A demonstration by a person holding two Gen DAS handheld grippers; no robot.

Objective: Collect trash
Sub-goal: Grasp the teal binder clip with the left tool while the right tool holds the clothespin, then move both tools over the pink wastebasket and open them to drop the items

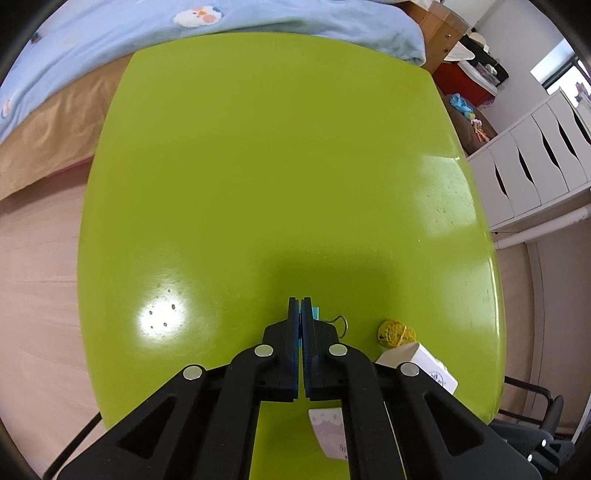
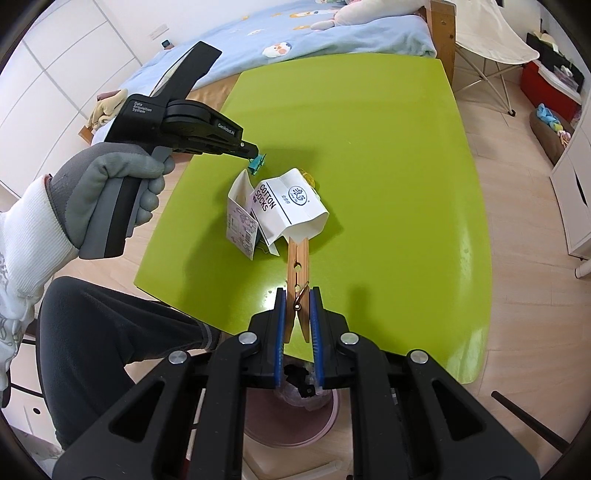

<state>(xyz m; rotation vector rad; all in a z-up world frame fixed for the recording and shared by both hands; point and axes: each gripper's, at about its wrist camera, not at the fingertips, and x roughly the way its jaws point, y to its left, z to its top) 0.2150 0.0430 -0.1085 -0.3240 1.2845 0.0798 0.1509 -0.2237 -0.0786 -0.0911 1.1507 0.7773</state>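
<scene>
My right gripper [image 2: 297, 295] is shut on a wooden clothespin [image 2: 298, 271] that clips a white "COTTON SOCKS" paper sleeve [image 2: 291, 206], held just above the green table [image 2: 388, 155]. A patterned paper tag [image 2: 242, 229] hangs beside the sleeve. My left gripper [image 2: 255, 157] is shut on a small teal clip [image 2: 256, 162] above the table's left side; in the left wrist view the left gripper [image 1: 300, 301] shows the teal clip [image 1: 316, 313] between its pads. A yellow crumpled ball [image 1: 396, 333] lies on the table by the sleeve [image 1: 417, 363].
A pink bin [image 2: 291, 417] lined with a plastic bag stands below the table's near edge, under my right gripper. A bed with a blue quilt [image 1: 258, 22] lies beyond the table. White drawers [image 1: 535, 162] stand at the right. The person's knee [image 2: 110, 332] is at the left.
</scene>
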